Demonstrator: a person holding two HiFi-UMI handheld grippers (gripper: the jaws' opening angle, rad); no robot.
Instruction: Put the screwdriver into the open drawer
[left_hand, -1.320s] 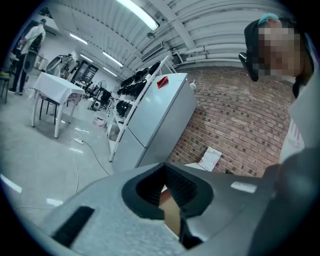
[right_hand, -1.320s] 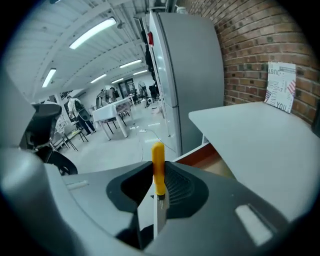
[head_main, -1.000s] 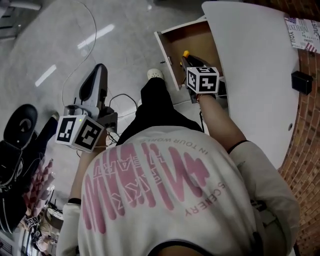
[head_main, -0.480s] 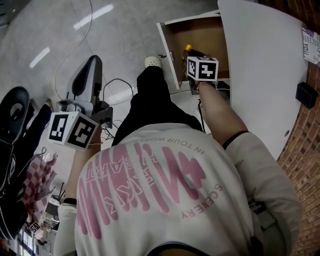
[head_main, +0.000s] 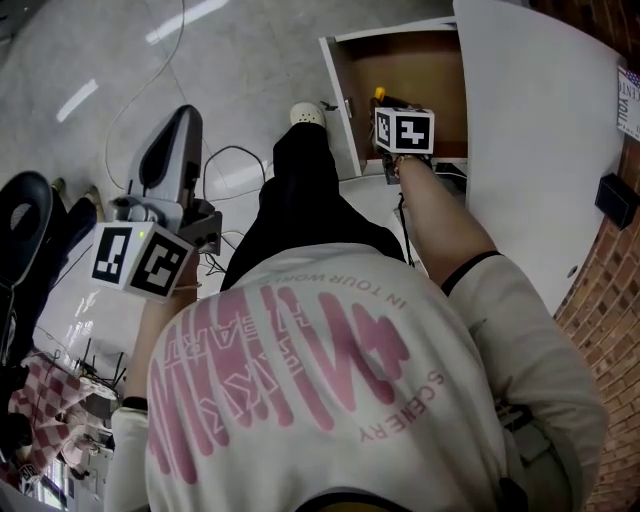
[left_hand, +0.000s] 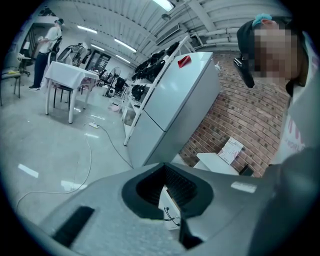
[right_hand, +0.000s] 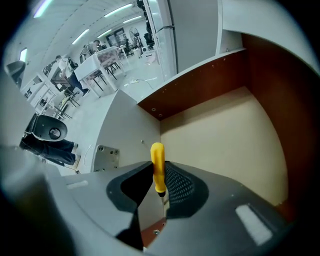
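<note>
In the right gripper view a yellow-handled screwdriver (right_hand: 158, 167) stands between the jaws of my right gripper (right_hand: 160, 172), which is shut on it; the handle sticks out past the tips. Below lies the beige floor of the open drawer (right_hand: 225, 135). The head view shows my right gripper (head_main: 392, 110) pointing steeply down inside the wooden drawer (head_main: 430, 70), with the screwdriver's yellow end (head_main: 379, 95) just beyond it. My left gripper (head_main: 183, 130) hangs far to the left over the floor. Its tips meet, with nothing between them (left_hand: 165, 167).
The drawer sits under a white tabletop (head_main: 540, 130) bearing a small black box (head_main: 617, 200). A brick wall (head_main: 610, 300) runs along the right. Cables (head_main: 225, 165) trail on the grey floor, beside a leg in black trousers (head_main: 300, 190) and a white shoe (head_main: 307, 114). A black chair (head_main: 20, 220) stands left.
My right gripper has sunk deeper into the drawer with the screwdriver and tipped further down. The left gripper has dropped a little. Both grips are unchanged.
</note>
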